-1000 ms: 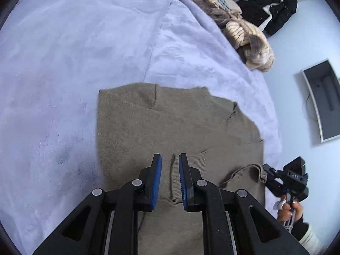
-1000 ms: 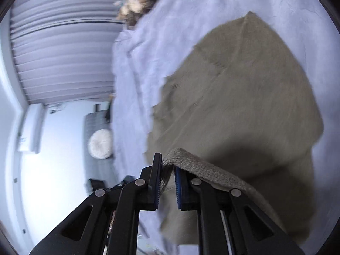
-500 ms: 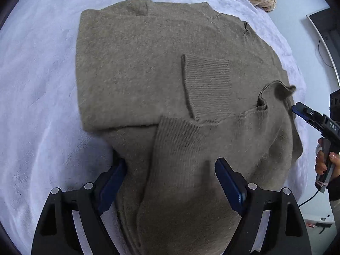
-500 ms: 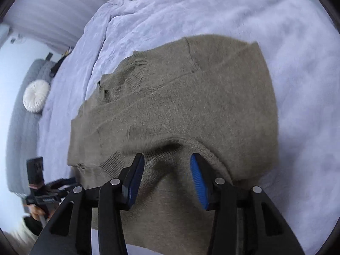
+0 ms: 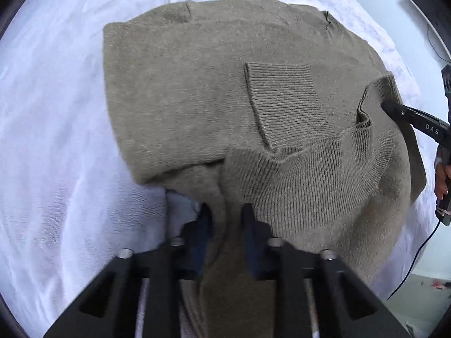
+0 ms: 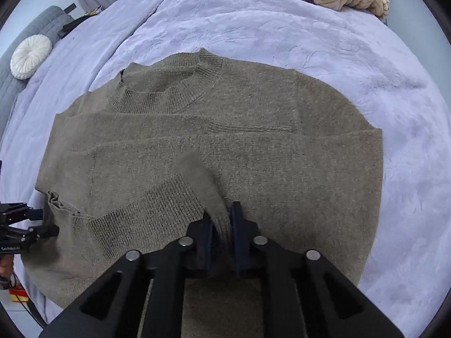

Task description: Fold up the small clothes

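My two grippers, left and right, each pinch the hem of one olive sweater spread ahead on the bed.

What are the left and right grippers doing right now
Left gripper: shut on the sweater hem.
Right gripper: shut on the sweater hem.

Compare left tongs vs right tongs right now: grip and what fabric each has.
Left tongs pinch a plain-knit fold at the olive sweater's edge, beside the lilac blanket; right tongs pinch a fold where the ribbed hem ends. The left pads sit wider apart around thicker bunched fabric; the right pads are nearly together. Both are shut on the same sweater, near its bottom edge.
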`<action>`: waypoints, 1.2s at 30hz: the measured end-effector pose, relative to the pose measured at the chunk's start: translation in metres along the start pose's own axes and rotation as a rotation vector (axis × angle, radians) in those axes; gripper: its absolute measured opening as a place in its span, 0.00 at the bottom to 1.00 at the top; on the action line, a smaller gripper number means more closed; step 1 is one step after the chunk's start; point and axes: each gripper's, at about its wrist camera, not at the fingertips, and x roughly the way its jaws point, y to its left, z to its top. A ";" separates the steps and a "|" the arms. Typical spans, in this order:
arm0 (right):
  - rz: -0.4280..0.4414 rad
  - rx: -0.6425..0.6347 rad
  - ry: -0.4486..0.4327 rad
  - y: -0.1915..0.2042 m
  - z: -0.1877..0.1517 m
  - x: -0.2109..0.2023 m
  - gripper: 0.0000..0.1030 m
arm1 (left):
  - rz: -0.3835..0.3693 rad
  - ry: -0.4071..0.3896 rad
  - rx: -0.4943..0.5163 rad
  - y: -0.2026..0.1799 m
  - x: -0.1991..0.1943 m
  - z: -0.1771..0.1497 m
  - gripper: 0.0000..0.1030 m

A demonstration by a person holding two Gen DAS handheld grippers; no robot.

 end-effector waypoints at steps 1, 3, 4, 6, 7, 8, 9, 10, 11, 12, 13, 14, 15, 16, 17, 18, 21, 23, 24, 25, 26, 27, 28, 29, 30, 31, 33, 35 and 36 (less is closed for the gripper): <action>-0.005 -0.008 -0.012 0.003 -0.004 -0.006 0.07 | -0.025 -0.017 -0.017 0.003 -0.006 -0.003 0.18; -0.001 -0.011 -0.028 0.007 -0.011 -0.019 0.07 | -0.046 -0.057 -0.024 0.005 -0.020 -0.008 0.18; 0.006 -0.010 -0.033 0.008 -0.014 -0.023 0.07 | -0.044 -0.067 -0.021 0.005 -0.024 -0.010 0.18; 0.015 -0.008 -0.030 0.010 -0.020 -0.029 0.07 | -0.007 -0.068 -0.006 0.002 -0.029 -0.012 0.18; 0.014 -0.011 -0.024 0.010 -0.022 -0.028 0.07 | 0.033 -0.066 0.002 0.000 -0.029 -0.012 0.18; 0.008 -0.016 -0.015 0.009 -0.023 -0.026 0.07 | 0.060 -0.070 0.002 -0.004 -0.029 -0.011 0.18; -0.002 -0.016 -0.006 0.009 -0.023 -0.022 0.07 | 0.077 -0.074 0.003 -0.005 -0.030 -0.009 0.18; -0.011 -0.010 -0.001 0.010 -0.021 -0.017 0.07 | 0.074 -0.078 0.001 -0.004 -0.031 -0.008 0.23; -0.018 0.003 0.002 0.007 -0.019 -0.014 0.07 | 0.065 -0.088 -0.012 -0.003 -0.034 -0.007 0.34; -0.024 0.018 0.004 0.003 -0.018 -0.011 0.07 | 0.060 -0.106 -0.029 -0.001 -0.038 -0.004 0.70; -0.030 0.035 0.005 0.000 -0.017 -0.008 0.07 | 0.061 -0.146 -0.037 0.002 -0.044 -0.002 0.80; -0.031 0.054 0.007 -0.004 -0.016 -0.006 0.07 | 0.055 -0.179 -0.029 -0.001 -0.048 -0.002 0.80; -0.023 0.074 0.009 -0.008 -0.017 -0.006 0.07 | 0.041 -0.187 -0.006 -0.004 -0.052 0.000 0.80; -0.017 0.087 0.009 -0.011 -0.018 -0.006 0.07 | 0.036 -0.190 0.012 -0.006 -0.055 0.001 0.80; -0.015 0.088 0.008 -0.012 -0.020 -0.007 0.07 | 0.032 -0.195 0.032 -0.010 -0.055 0.003 0.80; -0.016 0.079 0.007 -0.011 -0.024 -0.008 0.07 | 0.024 -0.191 0.059 -0.014 -0.053 0.007 0.80; -0.019 0.054 0.014 -0.009 -0.031 -0.008 0.07 | 0.011 -0.158 0.177 -0.031 -0.032 0.028 0.80; -0.021 0.052 0.016 -0.009 -0.031 -0.007 0.07 | 0.045 -0.136 0.261 -0.042 -0.013 0.041 0.80; -0.020 0.058 0.016 -0.010 -0.030 -0.007 0.07 | 0.063 -0.106 0.304 -0.047 -0.002 0.045 0.71; -0.020 0.062 0.016 -0.011 -0.030 -0.008 0.07 | 0.078 -0.078 0.336 -0.050 0.006 0.046 0.34; -0.021 0.063 0.015 -0.011 -0.030 -0.009 0.07 | 0.082 -0.051 0.354 -0.051 0.010 0.044 0.18; -0.026 0.058 0.010 -0.010 -0.031 -0.012 0.07 | 0.057 -0.036 0.356 -0.051 0.009 0.041 0.11; -0.035 0.050 0.000 -0.010 -0.032 -0.016 0.07 | 0.050 -0.060 0.360 -0.053 0.000 0.036 0.11; -0.046 0.038 -0.015 -0.008 -0.034 -0.023 0.07 | 0.042 -0.074 0.366 -0.054 -0.009 0.033 0.11; -0.048 0.035 -0.027 -0.007 -0.035 -0.028 0.07 | 0.039 -0.093 0.362 -0.054 -0.021 0.031 0.11; -0.045 0.039 -0.046 -0.008 -0.036 -0.035 0.07 | 0.027 -0.109 0.353 -0.055 -0.032 0.030 0.11; -0.032 0.059 -0.088 -0.010 -0.037 -0.053 0.07 | 0.005 -0.155 0.336 -0.056 -0.063 0.031 0.11; -0.025 0.075 -0.137 -0.012 -0.034 -0.072 0.07 | 0.012 -0.211 0.347 -0.058 -0.093 0.037 0.11; -0.025 0.079 -0.160 -0.012 -0.031 -0.080 0.07 | 0.015 -0.241 0.353 -0.060 -0.106 0.043 0.11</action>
